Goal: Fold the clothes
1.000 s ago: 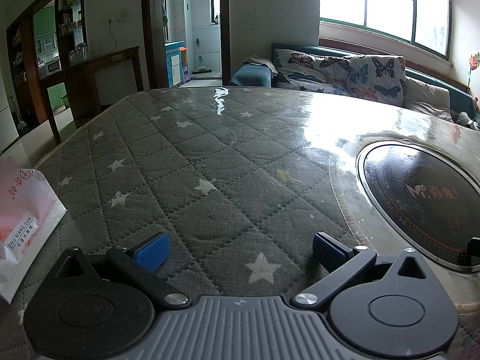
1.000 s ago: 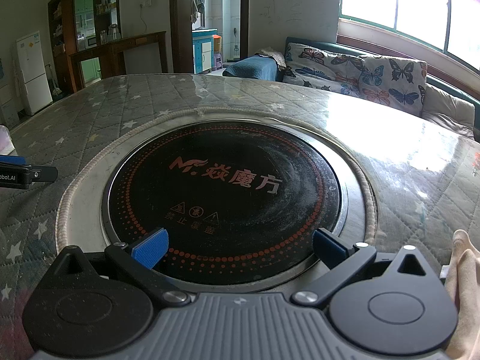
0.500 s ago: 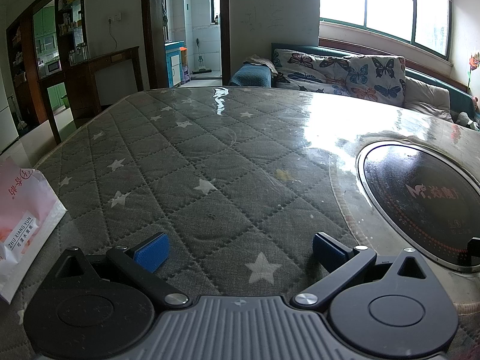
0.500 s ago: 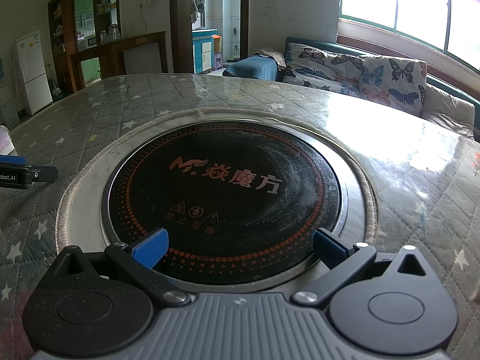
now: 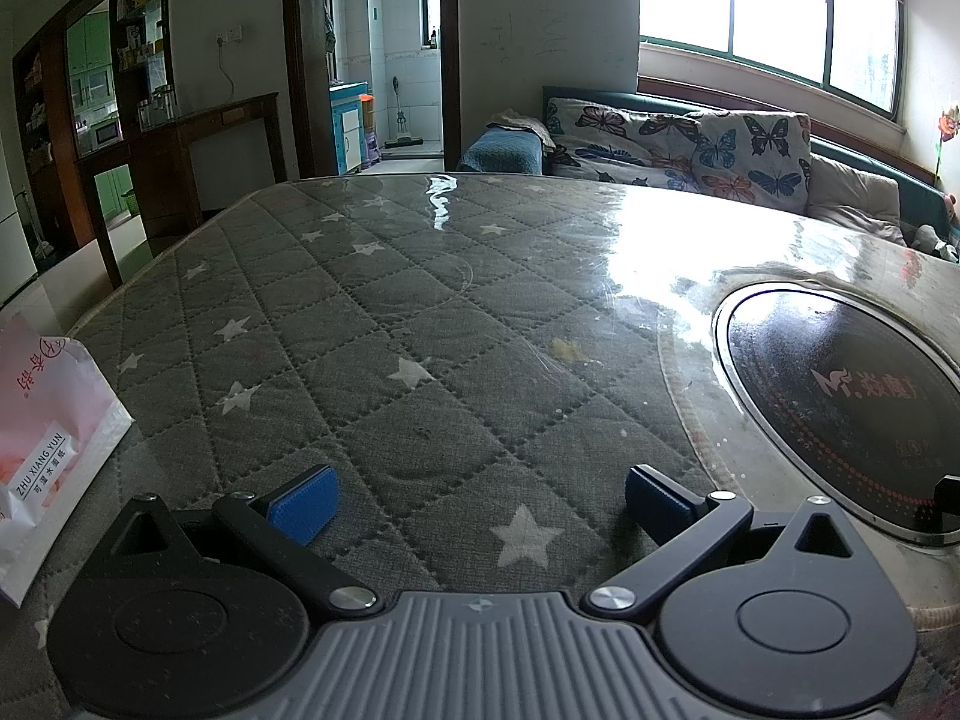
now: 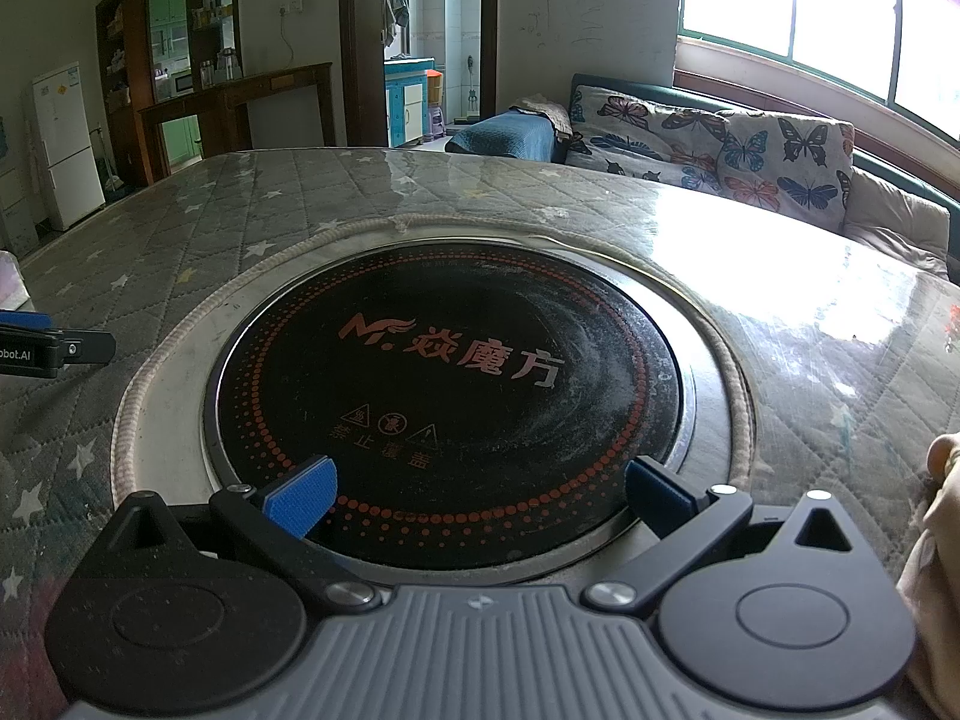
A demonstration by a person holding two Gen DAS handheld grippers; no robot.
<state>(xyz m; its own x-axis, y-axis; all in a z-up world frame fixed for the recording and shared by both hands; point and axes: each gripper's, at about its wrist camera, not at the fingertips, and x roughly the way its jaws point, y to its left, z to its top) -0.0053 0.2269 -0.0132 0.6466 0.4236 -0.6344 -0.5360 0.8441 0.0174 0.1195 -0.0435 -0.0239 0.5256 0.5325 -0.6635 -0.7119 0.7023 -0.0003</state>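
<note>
My left gripper (image 5: 477, 495) is open and empty, low over the grey star-quilted table cover (image 5: 372, 324). My right gripper (image 6: 477, 495) is open and empty over the near rim of the round black induction hob (image 6: 450, 396). A beige cloth (image 6: 936, 546) shows only at the right edge of the right wrist view, beside the right gripper and apart from its fingers. The left gripper's tip (image 6: 54, 348) shows at the left edge of the right wrist view.
A pink and white paper bag (image 5: 48, 438) lies at the table's left edge. The hob (image 5: 840, 402) sits in the table to the right of the left gripper. A butterfly-print sofa (image 5: 690, 144) stands behind the table under the window.
Both grippers have stayed in place and open. The beige cloth left the right wrist view half a second ago and is back at the right edge now.
</note>
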